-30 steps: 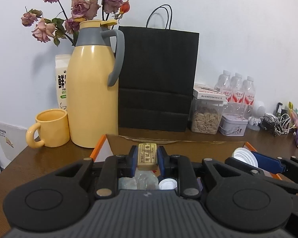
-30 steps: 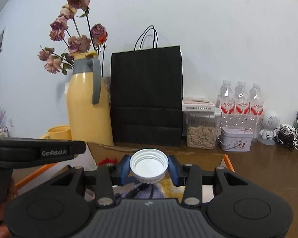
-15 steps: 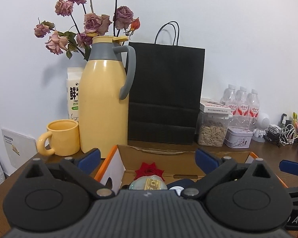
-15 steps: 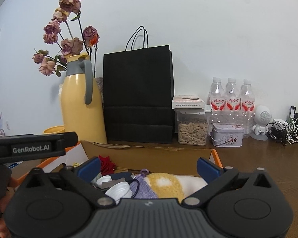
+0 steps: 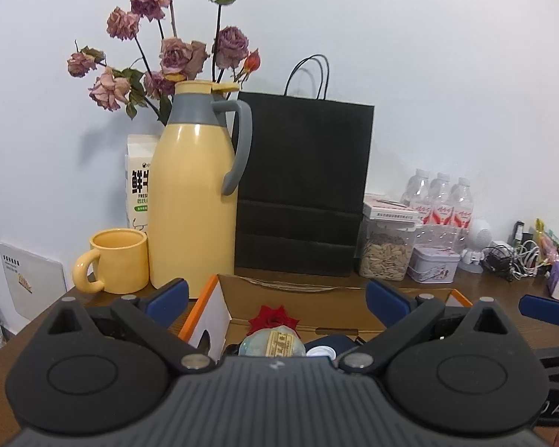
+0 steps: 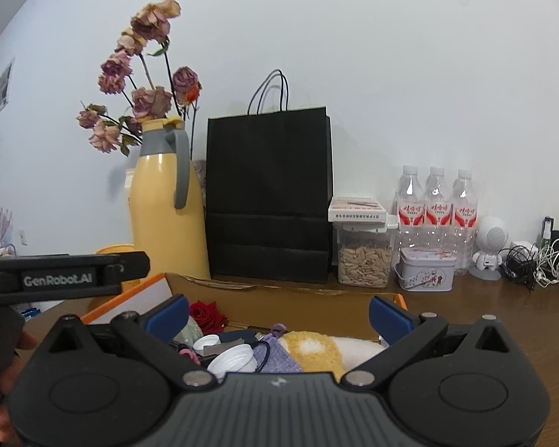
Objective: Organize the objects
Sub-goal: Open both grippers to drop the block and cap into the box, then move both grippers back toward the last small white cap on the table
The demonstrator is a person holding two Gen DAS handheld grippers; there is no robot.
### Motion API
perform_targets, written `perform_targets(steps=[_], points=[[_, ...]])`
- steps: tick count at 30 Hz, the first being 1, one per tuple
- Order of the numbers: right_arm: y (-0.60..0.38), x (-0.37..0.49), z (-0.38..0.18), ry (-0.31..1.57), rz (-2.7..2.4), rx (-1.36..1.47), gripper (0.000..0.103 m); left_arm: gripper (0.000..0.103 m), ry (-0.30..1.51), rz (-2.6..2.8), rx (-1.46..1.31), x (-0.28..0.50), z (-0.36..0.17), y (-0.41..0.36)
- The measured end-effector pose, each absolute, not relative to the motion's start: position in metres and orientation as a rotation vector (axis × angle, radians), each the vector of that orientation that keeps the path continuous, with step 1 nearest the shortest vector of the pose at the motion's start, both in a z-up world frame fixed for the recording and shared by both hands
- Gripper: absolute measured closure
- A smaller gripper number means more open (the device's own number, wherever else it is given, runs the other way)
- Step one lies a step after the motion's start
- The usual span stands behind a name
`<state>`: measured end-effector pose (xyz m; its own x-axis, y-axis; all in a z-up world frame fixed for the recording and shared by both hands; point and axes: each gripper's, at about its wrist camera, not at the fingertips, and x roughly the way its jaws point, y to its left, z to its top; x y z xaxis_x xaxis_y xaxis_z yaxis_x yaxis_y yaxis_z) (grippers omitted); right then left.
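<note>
With both the left gripper (image 5: 275, 294) and right gripper (image 6: 278, 312) spread empty above the cardboard box (image 6: 279, 290), the white cap (image 6: 231, 360) inside looks light, rigid; pinch its rim.

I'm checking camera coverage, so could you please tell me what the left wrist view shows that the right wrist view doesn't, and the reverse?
Only the left wrist view shows the milk carton and the whole yellow mug. Only the right wrist view shows the yellow and white fluffy cloth and the purple knit piece in the cardboard box. Both show the yellow jug, black paper bag and red rose.
</note>
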<state>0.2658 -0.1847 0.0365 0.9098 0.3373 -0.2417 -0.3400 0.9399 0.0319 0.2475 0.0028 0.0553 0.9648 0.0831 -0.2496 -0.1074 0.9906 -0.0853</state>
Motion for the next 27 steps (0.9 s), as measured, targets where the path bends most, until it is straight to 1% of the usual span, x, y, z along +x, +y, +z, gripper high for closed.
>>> perform_targets(steps=[5, 10, 19, 23, 27], points=[[-0.193, 0.244, 0.034, 0.236, 0.361, -0.035, 0.000, 0.000, 0.253, 0.069, -0.076, 0.224, 0.054, 0.005], [-0.197, 0.226, 0.026, 0.259, 0.375, -0.056, 0.000, 0.000, 0.296, 0.058, -0.059, 0.203, 0.041, 0.011], [-0.199, 0.195, -0.002, 0.356, 0.403, -0.105, 0.000, 0.000, 0.414, 0.076, -0.015, 0.177, 0.012, 0.021], [-0.197, 0.187, -0.011, 0.401, 0.428, -0.113, 0.000, 0.000, 0.473, 0.081, -0.040, 0.170, 0.000, 0.030], [-0.193, 0.186, -0.017, 0.438, 0.439, -0.121, 0.000, 0.000, 0.494, 0.092, -0.051, 0.166, -0.005, 0.035]])
